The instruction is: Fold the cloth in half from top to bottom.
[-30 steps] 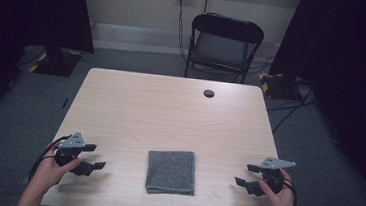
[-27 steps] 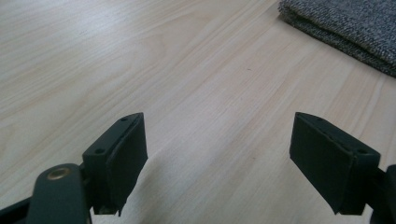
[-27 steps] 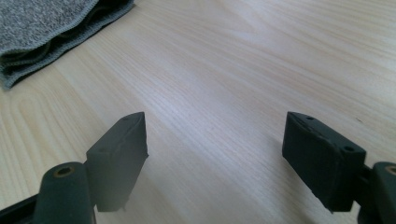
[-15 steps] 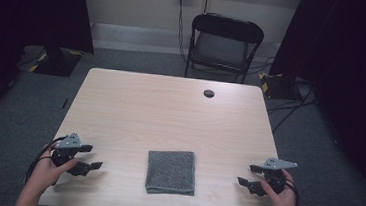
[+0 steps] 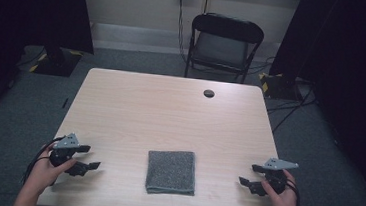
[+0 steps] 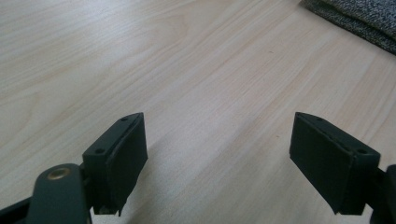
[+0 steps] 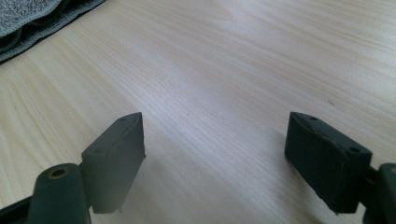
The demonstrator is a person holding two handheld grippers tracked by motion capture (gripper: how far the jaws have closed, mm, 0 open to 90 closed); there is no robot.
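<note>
A folded grey cloth [image 5: 171, 172] lies flat near the front edge of the wooden bench [image 5: 160, 111], midway between your hands. Your left gripper [image 5: 85, 157] rests well to the cloth's left, jaws spread wide and empty. Your right gripper [image 5: 249, 176] sits well to its right, likewise released, holding nothing.

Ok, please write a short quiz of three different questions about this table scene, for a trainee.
1. True or false: the left gripper holds the folded grey cloth.
2. What lies between the two grippers? A) a bowl B) the cloth C) a cup
3. Fill in: the jaws of the right gripper are ____.

Key:
1. False; its jaws are open, apart from the cloth.
2. B.
3. Open, over the bare table.
</note>
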